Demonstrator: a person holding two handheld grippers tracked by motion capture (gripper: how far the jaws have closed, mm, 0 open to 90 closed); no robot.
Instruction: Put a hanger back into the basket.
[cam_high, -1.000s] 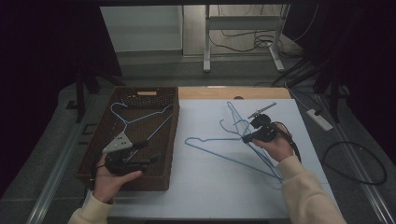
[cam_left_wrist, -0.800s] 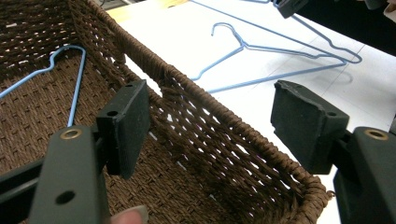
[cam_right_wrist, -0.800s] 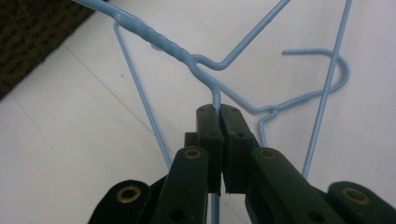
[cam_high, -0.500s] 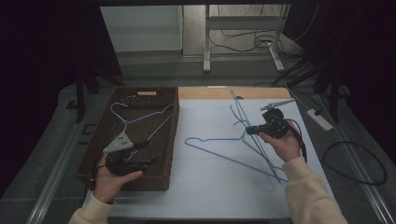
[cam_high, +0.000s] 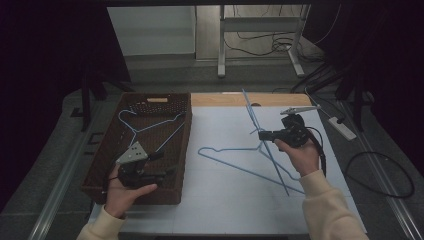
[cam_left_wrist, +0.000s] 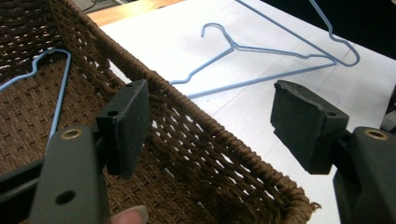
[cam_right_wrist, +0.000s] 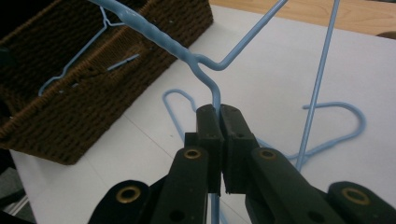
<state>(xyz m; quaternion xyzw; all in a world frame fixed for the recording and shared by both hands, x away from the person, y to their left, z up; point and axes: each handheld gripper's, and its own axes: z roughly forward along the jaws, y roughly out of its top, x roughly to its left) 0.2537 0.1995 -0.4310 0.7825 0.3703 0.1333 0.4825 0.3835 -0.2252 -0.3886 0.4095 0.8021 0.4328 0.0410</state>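
Dim room with work table, grey floor and trailing cables

Table (cam_high: 235, 210): white top, bare wooden strip (cam_high: 225, 99) at its far edge, beyond both grippers. Floor (cam_high: 165, 75): grey, dimly lit, darker toward the left and right edges. Pale wall panel (cam_high: 150, 30) at the back, far side of the left gripper. Metal frame legs (cam_high: 220, 45) stand beyond the table. Black cables (cam_high: 265, 40) lie tangled around those legs. White power strip (cam_high: 342, 128) on the floor just right of the right gripper, with a looped black cable (cam_high: 380, 175) nearby.

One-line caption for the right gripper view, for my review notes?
Right gripper shut on a blue wire hanger, lifted over the white table; second hanger lies below, wicker basket beside.
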